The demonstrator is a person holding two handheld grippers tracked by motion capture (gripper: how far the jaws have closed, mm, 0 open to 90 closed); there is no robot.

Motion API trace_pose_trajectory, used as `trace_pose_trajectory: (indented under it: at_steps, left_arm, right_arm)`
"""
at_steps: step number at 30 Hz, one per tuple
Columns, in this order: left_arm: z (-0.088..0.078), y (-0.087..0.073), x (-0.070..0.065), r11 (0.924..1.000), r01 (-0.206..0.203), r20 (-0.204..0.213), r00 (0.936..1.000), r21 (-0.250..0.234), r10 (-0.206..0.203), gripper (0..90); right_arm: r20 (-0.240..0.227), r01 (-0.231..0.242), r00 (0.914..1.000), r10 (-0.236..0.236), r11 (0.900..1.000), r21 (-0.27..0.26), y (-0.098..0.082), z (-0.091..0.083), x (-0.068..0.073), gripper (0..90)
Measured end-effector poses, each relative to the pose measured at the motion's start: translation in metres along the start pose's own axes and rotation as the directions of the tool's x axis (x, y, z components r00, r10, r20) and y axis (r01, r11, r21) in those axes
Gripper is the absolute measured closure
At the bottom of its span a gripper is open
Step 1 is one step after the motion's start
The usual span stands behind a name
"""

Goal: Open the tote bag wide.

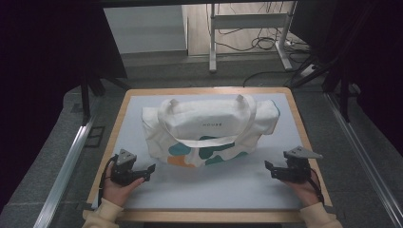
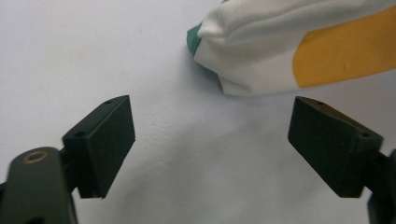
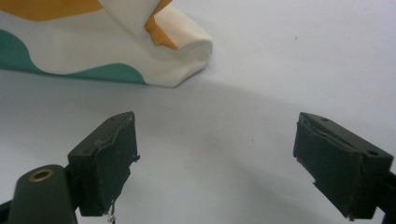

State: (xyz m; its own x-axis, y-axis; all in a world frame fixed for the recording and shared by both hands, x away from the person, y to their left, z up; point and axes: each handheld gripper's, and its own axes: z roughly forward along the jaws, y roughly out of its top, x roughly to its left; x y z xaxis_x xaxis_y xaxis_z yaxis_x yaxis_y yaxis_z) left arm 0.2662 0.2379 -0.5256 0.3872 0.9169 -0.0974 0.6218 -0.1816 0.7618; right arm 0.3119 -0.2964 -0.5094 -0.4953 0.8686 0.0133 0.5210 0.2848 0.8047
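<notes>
A cream tote bag (image 1: 209,128) with teal and orange patches lies folded on the pale mat (image 1: 209,190), its two handles looped over the top. My left gripper (image 1: 148,172) rests on the mat near the bag's front left corner (image 2: 243,70), jaws wide apart with nothing between them. My right gripper (image 1: 270,170) sits open near the front right, and the bag's folded corner (image 3: 182,60) lies ahead of its jaws. Neither gripper touches the bag.
The mat covers a wooden table (image 1: 299,118) with raised edges. Bare mat lies between the two grippers in front of the bag. A white desk frame (image 1: 247,28) and cables stand on the floor beyond the table. Metal rails (image 1: 66,161) run along both sides.
</notes>
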Motion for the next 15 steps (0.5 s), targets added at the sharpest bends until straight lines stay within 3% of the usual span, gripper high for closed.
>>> trace_pose_trajectory:
  at_steps: [4,11,15]
  left_arm:
    - [0.0033,-0.0001,0.0035,0.9997,0.009,-0.008,0.9999,0.025,-0.008,13.7]
    - [-0.0032,-0.0014,0.0033,1.0000,0.001,-0.005,1.0000,-0.005,-0.001,17.0]
    - [0.0001,-0.0026,0.0054,0.9991,0.020,0.017,0.9996,0.037,-0.021,23.1]
  right_arm:
    - [-0.005,0.013,0.9999,-0.013,1.000,0.002,-0.0019,0.0002,-0.0005,17.5]
    - [-0.014,0.020,0.9997,-0.020,1.000,-0.013,-0.0025,-0.0037,0.0028,22.7]
    - [-0.012,0.030,0.9995,-0.030,1.000,0.006,-0.0039,-0.0002,0.0027,23.1]
